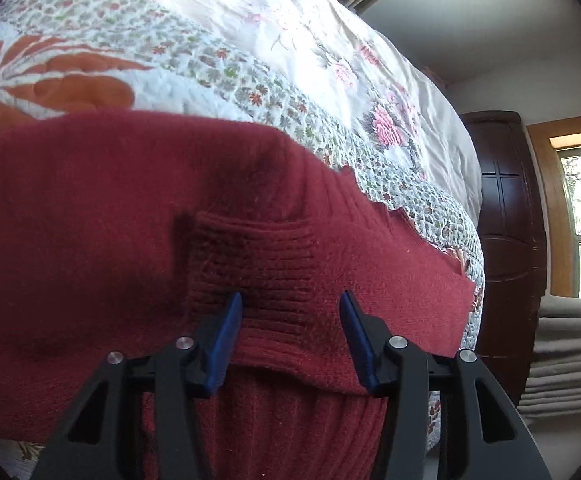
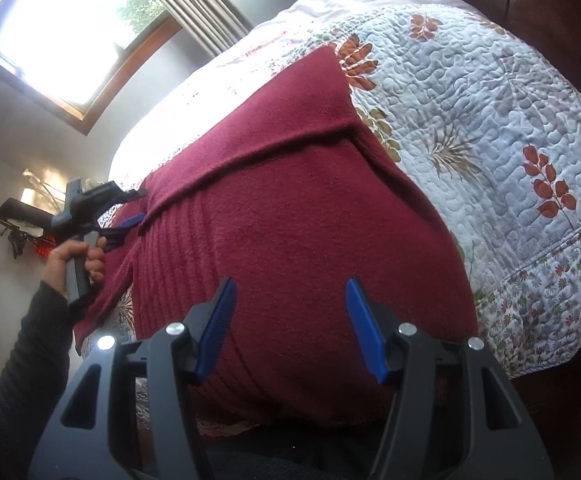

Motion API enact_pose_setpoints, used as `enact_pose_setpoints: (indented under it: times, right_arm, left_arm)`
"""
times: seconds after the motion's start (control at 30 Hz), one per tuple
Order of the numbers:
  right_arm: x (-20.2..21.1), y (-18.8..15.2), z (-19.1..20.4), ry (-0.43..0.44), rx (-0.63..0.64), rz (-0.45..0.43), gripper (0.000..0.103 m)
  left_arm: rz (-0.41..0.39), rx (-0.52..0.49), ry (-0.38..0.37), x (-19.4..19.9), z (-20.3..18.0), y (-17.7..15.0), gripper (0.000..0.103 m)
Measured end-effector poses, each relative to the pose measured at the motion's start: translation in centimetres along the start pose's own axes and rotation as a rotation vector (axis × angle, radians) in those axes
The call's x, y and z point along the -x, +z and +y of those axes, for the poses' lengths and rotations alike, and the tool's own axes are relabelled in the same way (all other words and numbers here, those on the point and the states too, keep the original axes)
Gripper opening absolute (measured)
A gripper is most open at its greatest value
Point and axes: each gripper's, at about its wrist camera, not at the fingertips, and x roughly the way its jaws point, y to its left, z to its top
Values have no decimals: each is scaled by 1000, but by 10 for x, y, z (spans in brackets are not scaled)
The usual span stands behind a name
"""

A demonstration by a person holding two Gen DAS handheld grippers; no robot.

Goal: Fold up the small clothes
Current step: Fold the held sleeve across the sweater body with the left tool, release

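1. Left wrist view: my left claw (image 1: 290, 300) hangs spread wide over the ribbed cuff of the red sweater (image 1: 130, 216), gripping nothing. The sweater lies on the bed's floral quilt (image 1: 226, 72).
2. Right wrist view: my right claw (image 2: 290, 286) is wide apart too, over the sweater's (image 2: 290, 216) near edge; my hand (image 2: 76, 256) holds the left claw (image 2: 130, 208) at its left side.

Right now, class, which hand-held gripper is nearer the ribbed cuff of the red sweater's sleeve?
Left. The left hand-held gripper straddles the ribbed cuff, open. The right hand-held gripper is open over the sweater's body, farther off.
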Motion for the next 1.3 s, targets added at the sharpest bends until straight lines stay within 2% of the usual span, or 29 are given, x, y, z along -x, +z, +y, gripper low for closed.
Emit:
enact_pose_setpoints:
  times: [0.1, 0.23, 0.4, 0.5, 0.57, 0.63, 0.73, 0.8, 0.83, 0.93, 0.97, 1.03, 1.07, 1.13, 1.2, 1.3]
  right_arm:
    - [2, 3, -5, 11, -20, 3, 58]
    - [-1, 8, -5, 33, -8, 13, 59]
    - [-11, 15, 16, 60, 61, 43, 61]
    - [-19, 19, 35, 81, 111, 62, 61]
    - [-22, 19, 48, 94, 143, 71, 61]
    - [-26, 18, 61, 106, 170, 83, 62]
    - [-29, 14, 75, 118, 201, 101, 62]
    - [-28, 11, 79, 117, 215, 102, 62]
    - [-27, 11, 79, 115, 215, 100, 62]
    - [-22, 11, 72, 102, 183, 85, 63]
    - [-21, 11, 67, 97, 165, 82, 63]
    - [-20, 11, 59, 89, 142, 80, 63]
    - [-19, 10, 55, 86, 133, 81, 63]
    - [-19, 9, 48, 82, 115, 85, 63]
    - [-18, 9, 42, 80, 98, 89, 63]
    - [-16, 8, 40, 82, 92, 85, 63]
  left_arm:
    - [-54, 25, 9, 31, 12, -6, 54]
    - [-212, 132, -42, 103, 58, -31, 70]
    - [-493, 310, -49, 218, 151, -100, 86]
    - [-653, 438, -10, 277, 218, -144, 89]
    - [-719, 556, -7, 302, 261, -164, 89]
    - [-733, 654, -50, 310, 301, -174, 90]
    - [-704, 747, -95, 303, 341, -167, 89]
    - [-659, 800, -85, 290, 355, -156, 89]
    - [-652, 816, -106, 286, 363, -154, 89]
    - [-669, 816, -104, 283, 365, -142, 88]
    - [-686, 798, -98, 286, 364, -138, 85]
    - [-684, 767, -67, 289, 363, -128, 59]
    - [-670, 759, -55, 289, 363, -123, 50]
    - [-647, 770, -21, 289, 365, -117, 17]
    - [-665, 780, -7, 294, 363, -119, 9]
    - [-716, 743, -41, 309, 346, -121, 8]
